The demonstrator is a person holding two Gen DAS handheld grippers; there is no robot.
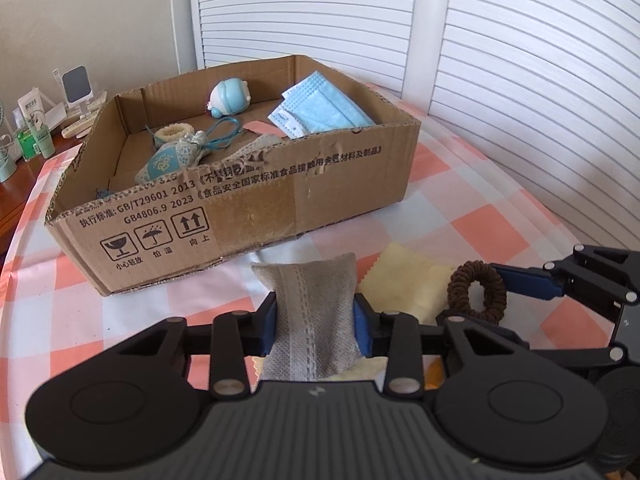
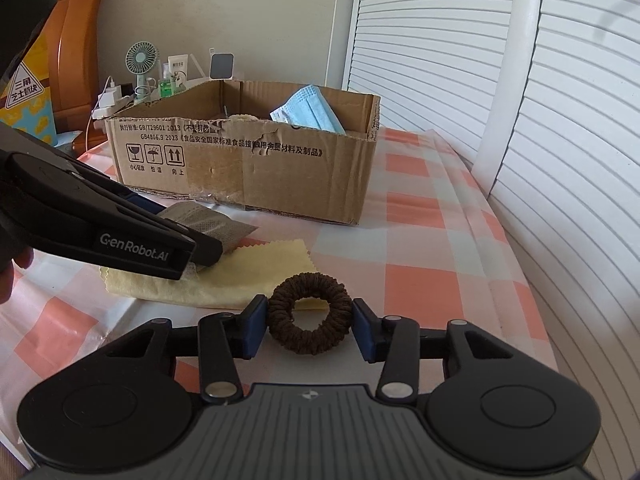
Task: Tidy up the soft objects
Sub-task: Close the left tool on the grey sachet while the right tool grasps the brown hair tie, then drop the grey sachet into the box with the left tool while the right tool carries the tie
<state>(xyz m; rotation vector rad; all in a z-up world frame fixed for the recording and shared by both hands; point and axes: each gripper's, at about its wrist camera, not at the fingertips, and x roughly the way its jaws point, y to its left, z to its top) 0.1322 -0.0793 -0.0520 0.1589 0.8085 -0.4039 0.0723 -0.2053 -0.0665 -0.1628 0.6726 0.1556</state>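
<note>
Leftmost, on side cabinet (image 1: 28,184): bottles (image 1: 34,136), small fan (image 2: 141,60). Next, cardboard box (image 1: 280,200) on checked counter (image 1: 460,208), holding blue sachet (image 1: 170,158), round plush (image 1: 230,98), face masks (image 1: 320,106). Ahead of box: left gripper (image 1: 315,320), pinching grey pouch (image 1: 310,304) from both sides, blue pads pressed into its fabric; pouch partly over yellow cloth (image 1: 404,276). Just right: brown hair tie (image 2: 309,312) at cloth's edge, set between pads of right gripper (image 2: 309,326). Left pad touching the tie; right pad at its edge, contact there not certain. Far right: white louvred doors (image 1: 540,100).
</note>
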